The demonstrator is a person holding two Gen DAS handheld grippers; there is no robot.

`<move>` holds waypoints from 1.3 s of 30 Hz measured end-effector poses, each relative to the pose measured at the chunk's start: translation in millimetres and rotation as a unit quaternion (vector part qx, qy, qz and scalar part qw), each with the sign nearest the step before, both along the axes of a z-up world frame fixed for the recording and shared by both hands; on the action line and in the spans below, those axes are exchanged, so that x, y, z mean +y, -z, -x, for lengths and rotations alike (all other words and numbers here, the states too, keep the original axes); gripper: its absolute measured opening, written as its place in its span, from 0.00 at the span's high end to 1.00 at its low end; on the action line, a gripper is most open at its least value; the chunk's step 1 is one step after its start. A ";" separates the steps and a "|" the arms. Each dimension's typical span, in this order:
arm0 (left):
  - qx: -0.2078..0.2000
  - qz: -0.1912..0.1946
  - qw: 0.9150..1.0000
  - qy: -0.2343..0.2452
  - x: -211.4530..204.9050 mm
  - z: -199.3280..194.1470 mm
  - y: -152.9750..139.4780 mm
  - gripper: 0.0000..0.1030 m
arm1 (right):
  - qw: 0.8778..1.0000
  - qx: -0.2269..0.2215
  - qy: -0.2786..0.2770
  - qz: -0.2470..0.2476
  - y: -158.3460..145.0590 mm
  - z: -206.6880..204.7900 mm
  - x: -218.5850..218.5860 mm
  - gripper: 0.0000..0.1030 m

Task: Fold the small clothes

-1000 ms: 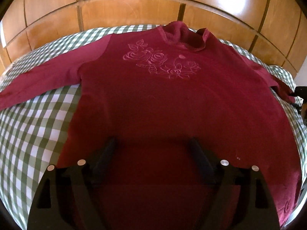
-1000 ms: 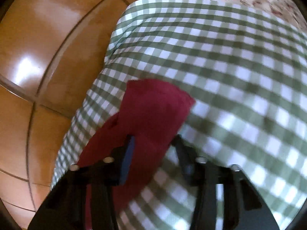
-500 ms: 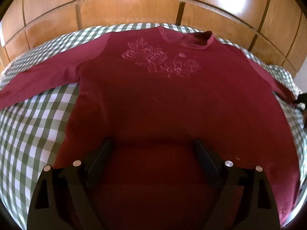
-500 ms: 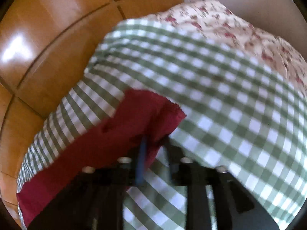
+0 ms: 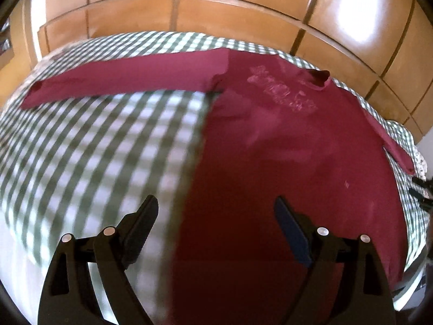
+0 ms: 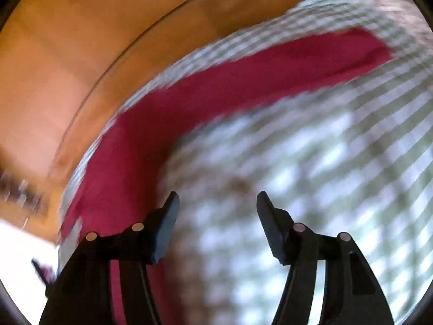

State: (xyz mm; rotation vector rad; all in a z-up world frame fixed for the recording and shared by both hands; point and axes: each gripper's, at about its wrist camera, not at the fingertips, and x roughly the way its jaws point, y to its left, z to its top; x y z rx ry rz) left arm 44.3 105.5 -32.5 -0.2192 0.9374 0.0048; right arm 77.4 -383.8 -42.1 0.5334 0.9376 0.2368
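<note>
A maroon long-sleeved sweater (image 5: 284,146) with pale flower embroidery lies flat on a green-and-white checked bedspread (image 5: 94,149). Its left sleeve (image 5: 121,81) stretches out straight to the left. My left gripper (image 5: 216,211) is open and empty, hovering over the sweater's lower left edge. In the right wrist view the other sleeve (image 6: 230,86) lies stretched across the bedspread (image 6: 311,176), blurred by motion. My right gripper (image 6: 217,205) is open and empty, above the checked cloth just right of the sweater's side.
Wooden wardrobe panels (image 5: 216,5) stand behind the bed and also show in the right wrist view (image 6: 67,54). A floral fabric (image 6: 400,8) lies at the bed's far end. The tips of the right gripper (image 5: 422,189) show at the right edge.
The right gripper has let go of the sleeve cuff, opened, and pulled back along the sleeve. The left gripper has swung left, now over the sweater's left edge. The collar lies flatter.
</note>
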 end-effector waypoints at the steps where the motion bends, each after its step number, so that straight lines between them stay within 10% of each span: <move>1: 0.000 0.000 1.000 0.000 4.0 6.2 0.5 0.17 | 1.000 0.004 -0.020 0.005 1.9 8.2 14.8 0.45; 7: 0.018 0.048 0.998 0.033 17.0 45.0 15.8 0.45 | 0.992 0.039 -0.091 0.074 26.6 70.6 84.6 0.53; 9: 0.017 0.057 0.997 0.048 13.7 49.9 16.8 0.68 | 0.990 0.040 -0.085 0.103 28.6 82.0 94.3 0.69; 10: 0.019 0.065 0.996 0.059 11.8 49.7 16.2 0.92 | 0.990 0.046 -0.086 0.102 27.6 85.5 97.0 0.94; 11: 0.017 0.063 0.996 0.064 9.8 49.7 13.3 0.94 | 0.990 0.039 -0.082 0.108 22.6 88.4 98.3 0.93; 16: 0.000 0.050 0.995 0.087 11.4 58.6 -4.0 0.95 | 0.989 -0.010 -0.080 0.123 -12.4 101.5 88.2 0.93; 21: 0.045 0.028 0.995 0.090 12.4 68.9 16.0 0.95 | 0.984 0.049 -0.086 0.150 26.6 109.8 91.1 0.93; 24: 0.023 0.017 0.996 0.081 12.2 68.1 -2.7 0.72 | 0.990 0.064 -0.062 0.112 36.7 106.1 79.8 0.88; 26: -0.013 0.014 0.997 0.072 12.6 66.2 -19.5 0.43 | 0.992 0.054 -0.047 0.103 29.8 105.4 72.2 0.62; 32: -0.054 0.023 0.994 0.087 -19.9 15.0 -36.8 0.41 | 0.996 0.024 0.055 0.058 9.9 91.7 10.3 0.45; 39: -0.031 0.006 0.992 0.123 -88.9 -25.7 -14.5 0.41 | 0.980 0.018 0.200 -0.009 14.6 40.8 -73.0 0.54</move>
